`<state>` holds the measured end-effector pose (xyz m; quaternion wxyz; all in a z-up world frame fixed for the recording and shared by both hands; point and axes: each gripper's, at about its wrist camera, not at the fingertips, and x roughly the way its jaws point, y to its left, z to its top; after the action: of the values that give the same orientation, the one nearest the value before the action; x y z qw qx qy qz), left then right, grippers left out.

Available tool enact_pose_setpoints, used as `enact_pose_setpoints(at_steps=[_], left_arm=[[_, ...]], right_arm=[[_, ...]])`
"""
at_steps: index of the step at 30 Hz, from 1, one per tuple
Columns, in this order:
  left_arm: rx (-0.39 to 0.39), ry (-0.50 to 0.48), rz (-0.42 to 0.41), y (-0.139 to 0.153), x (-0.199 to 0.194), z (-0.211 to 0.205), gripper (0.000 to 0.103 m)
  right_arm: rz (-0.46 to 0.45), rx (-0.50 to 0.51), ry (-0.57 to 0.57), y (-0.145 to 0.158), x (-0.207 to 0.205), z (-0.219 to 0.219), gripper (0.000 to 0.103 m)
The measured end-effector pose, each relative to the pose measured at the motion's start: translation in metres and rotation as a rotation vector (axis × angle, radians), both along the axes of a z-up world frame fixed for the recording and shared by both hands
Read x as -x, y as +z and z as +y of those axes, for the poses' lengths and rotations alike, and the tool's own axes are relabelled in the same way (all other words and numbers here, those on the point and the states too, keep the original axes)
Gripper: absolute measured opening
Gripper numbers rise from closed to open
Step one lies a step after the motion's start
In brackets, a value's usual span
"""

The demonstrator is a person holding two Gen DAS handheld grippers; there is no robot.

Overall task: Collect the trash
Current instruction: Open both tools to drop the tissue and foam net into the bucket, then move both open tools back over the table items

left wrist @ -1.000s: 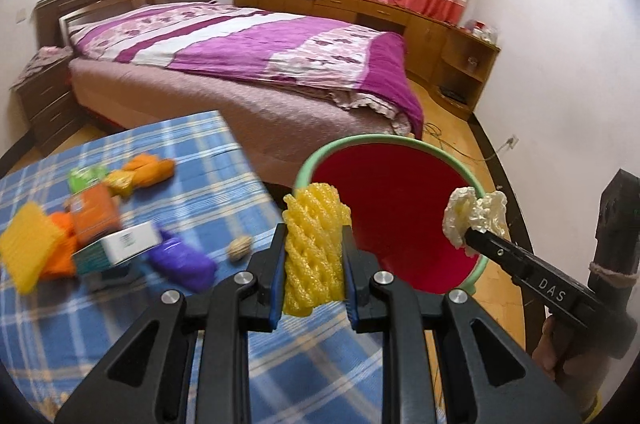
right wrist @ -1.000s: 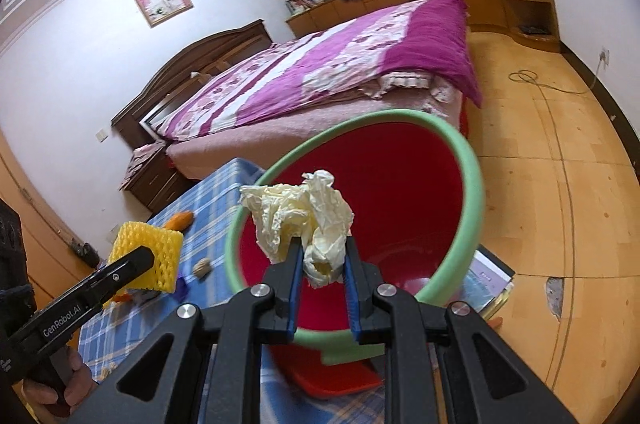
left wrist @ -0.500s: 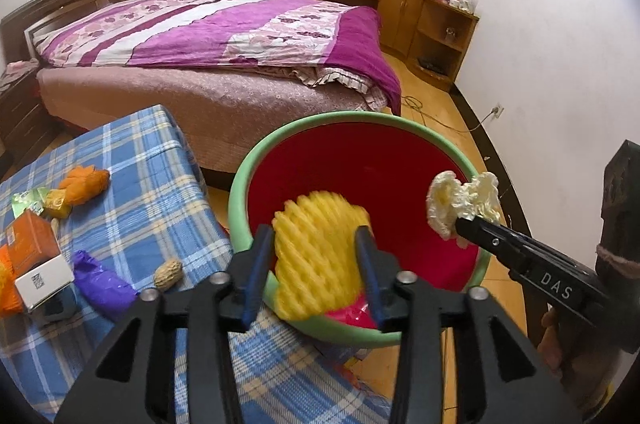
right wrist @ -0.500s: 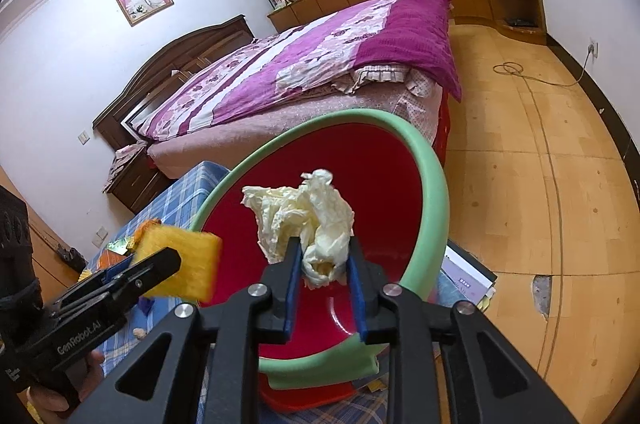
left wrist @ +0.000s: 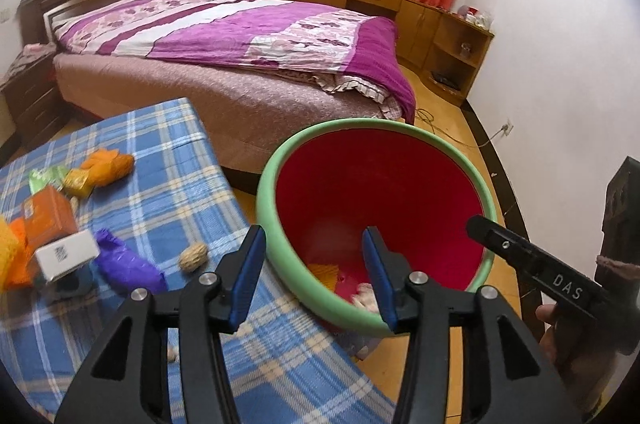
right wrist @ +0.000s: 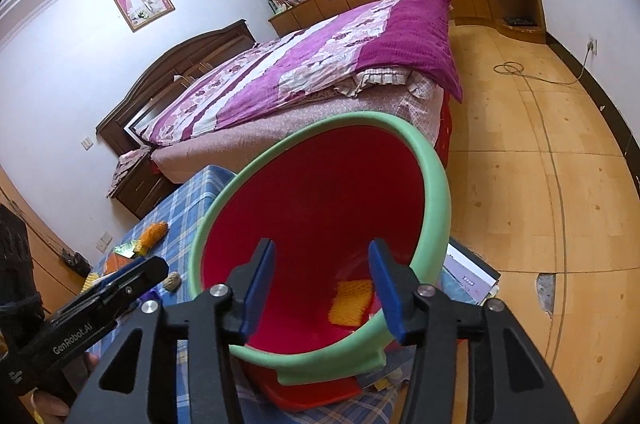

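Observation:
A red bin with a green rim (left wrist: 266, 199) (right wrist: 436, 183) stands beside the table. On its bottom lie a yellow foam net (left wrist: 326, 270) (right wrist: 354, 302) and a crumpled pale tissue (left wrist: 366, 298). My left gripper (left wrist: 313, 240) hangs over the bin's near rim, its jaws opening with nothing between them. My right gripper (right wrist: 322, 252) is over the bin mouth too, jaws opening and empty. On the table remain a peanut (left wrist: 193, 256), a purple wrapper (left wrist: 124, 264), an orange box (left wrist: 48, 214), a white box (left wrist: 66, 256) and an orange wrapper (left wrist: 108, 165).
The table wears a blue plaid cloth (left wrist: 172, 159). A bed with a purple cover (left wrist: 248, 35) stands behind it. Papers (right wrist: 468, 276) lie on the wooden floor (right wrist: 540, 163) by the bin. Wooden cabinets (left wrist: 440, 35) line the far wall.
Both grippers have opened. The yellow foam net left the left gripper and the tissue left the right one; both now lie in the bin. The left gripper moved closer over the bin.

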<state>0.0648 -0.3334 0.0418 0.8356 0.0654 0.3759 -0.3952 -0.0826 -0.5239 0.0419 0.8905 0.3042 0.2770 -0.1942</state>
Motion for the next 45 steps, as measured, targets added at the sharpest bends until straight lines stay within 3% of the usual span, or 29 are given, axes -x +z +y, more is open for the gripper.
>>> enact_pose_setpoints(at_steps=[22,45], left_arm=[[0.066,0.188,0.006,0.024,0.001,0.095,0.050],[0.116,0.383,0.012,0.029,-0.011,0.195,0.050]], right_arm=[[-0.031,0.030,0.114,0.028,-0.006,0.059,0.056],[-0.017,0.047,0.255,0.038,-0.046,0.135,0.064]])
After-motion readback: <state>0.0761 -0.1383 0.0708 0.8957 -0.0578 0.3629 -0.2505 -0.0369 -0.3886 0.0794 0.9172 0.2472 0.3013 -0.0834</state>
